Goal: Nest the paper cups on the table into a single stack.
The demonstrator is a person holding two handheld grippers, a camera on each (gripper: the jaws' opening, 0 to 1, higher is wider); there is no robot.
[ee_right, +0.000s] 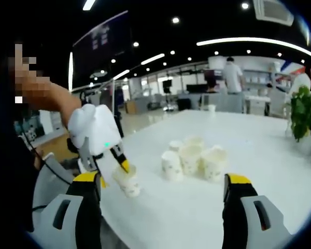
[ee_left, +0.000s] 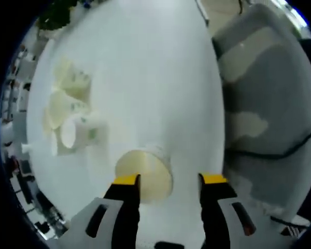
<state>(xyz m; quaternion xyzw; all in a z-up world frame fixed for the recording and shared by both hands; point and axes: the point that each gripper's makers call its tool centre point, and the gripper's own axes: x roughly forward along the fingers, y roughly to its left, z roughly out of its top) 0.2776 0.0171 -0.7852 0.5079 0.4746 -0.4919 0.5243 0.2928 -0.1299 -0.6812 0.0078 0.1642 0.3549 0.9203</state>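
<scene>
Yellow-tipped jaws of my left gripper rise from the bottom of the left gripper view, spread fairly wide, with a paper cup between them, its open mouth turned toward the lens; the cup touches the left jaw, but I cannot tell from here whether the right jaw bears on it. From the right gripper view I get the side-on look that settles more: the left gripper comes in from the left, carried in a white-gloved hand, and that same cup sits tilted at its jaw tips, just above the near edge of the white table. My right gripper stands well open with nothing between its jaws. The remaining cups appear blurred in the left gripper view, grouped off to the left on the tabletop; I cannot count them there. In the right gripper view the cluster reads better: several upright cups standing close together, mid-table, well apart from the held cup. A grey chair lies beside the table in the left gripper view. Across the table the right gripper view gives me a potted plant at the right edge and a person standing far back in the lit hall.
</scene>
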